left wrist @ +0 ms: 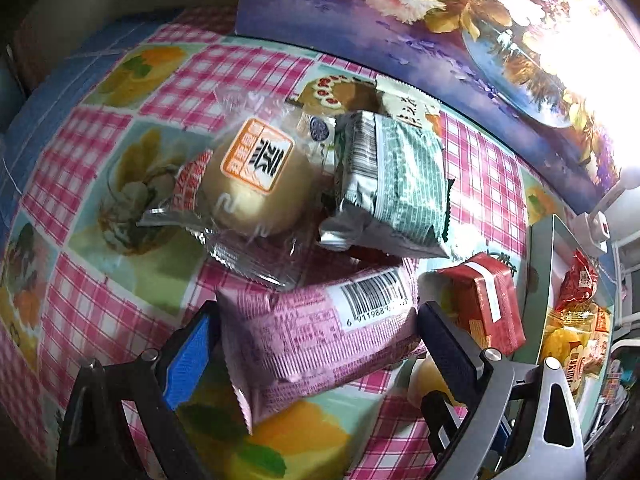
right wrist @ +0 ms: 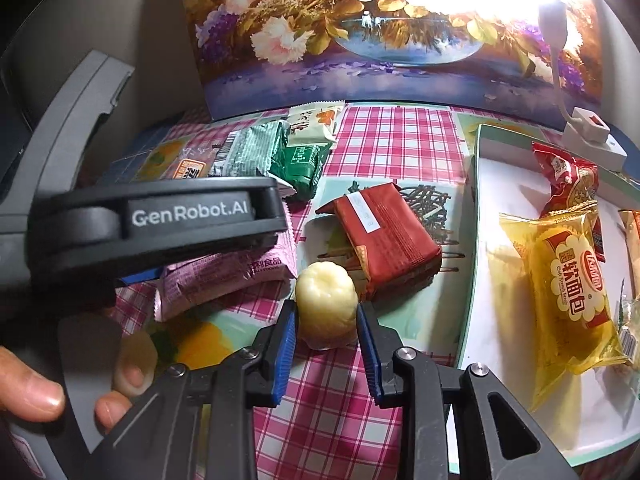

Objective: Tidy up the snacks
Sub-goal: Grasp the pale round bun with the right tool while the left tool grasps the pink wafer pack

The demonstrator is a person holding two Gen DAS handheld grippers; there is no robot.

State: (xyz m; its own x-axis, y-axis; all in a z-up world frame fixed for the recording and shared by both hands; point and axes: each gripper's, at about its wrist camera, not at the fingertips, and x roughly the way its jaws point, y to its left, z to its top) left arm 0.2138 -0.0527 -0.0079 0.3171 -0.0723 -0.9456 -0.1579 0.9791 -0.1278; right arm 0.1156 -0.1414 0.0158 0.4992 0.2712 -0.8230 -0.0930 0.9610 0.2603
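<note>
Both grippers point steeply down over the checked tablecloth. Left gripper stands wide around the pink snack packet, pads beside its ends, contact unclear. Right gripper is narrowed onto the pale round pastry, pads against its sides, beside the red packet and near the white tray.

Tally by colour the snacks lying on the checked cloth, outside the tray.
Pink packet: 1
Red packet: 1
Green packets: 2
Cream packet: 1
Clear-wrapped bun: 1
Pale yellow cake: 1
Total: 7
</note>
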